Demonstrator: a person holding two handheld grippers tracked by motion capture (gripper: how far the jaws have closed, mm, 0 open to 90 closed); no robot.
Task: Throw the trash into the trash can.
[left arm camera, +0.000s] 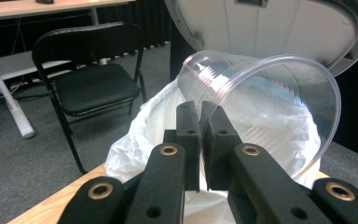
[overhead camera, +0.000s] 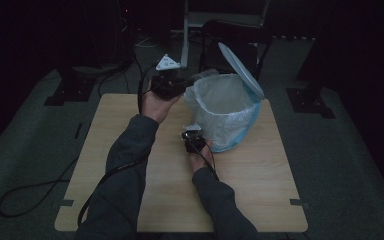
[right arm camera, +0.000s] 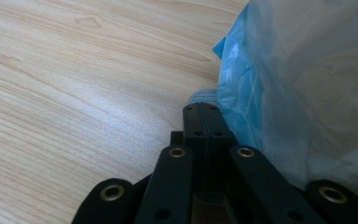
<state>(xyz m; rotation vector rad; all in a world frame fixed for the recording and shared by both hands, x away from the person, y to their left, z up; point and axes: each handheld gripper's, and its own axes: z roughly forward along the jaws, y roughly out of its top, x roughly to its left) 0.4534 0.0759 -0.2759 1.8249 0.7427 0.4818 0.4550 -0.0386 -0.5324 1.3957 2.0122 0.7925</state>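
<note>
Left gripper (left arm camera: 199, 112) clamping clear cup (left arm camera: 265, 102) rim

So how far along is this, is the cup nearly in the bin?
Done: the bin's white lid stands open. In hand: the left gripper pinches the clear plastic cup tilted over the white-bagged bin; the right gripper, jaws shut, is low beside the bin. Left: releasing the cup.

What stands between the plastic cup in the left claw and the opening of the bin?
Nothing visible. The left claw holds the clear cup tilted above the bin, whose lid is open.
</note>
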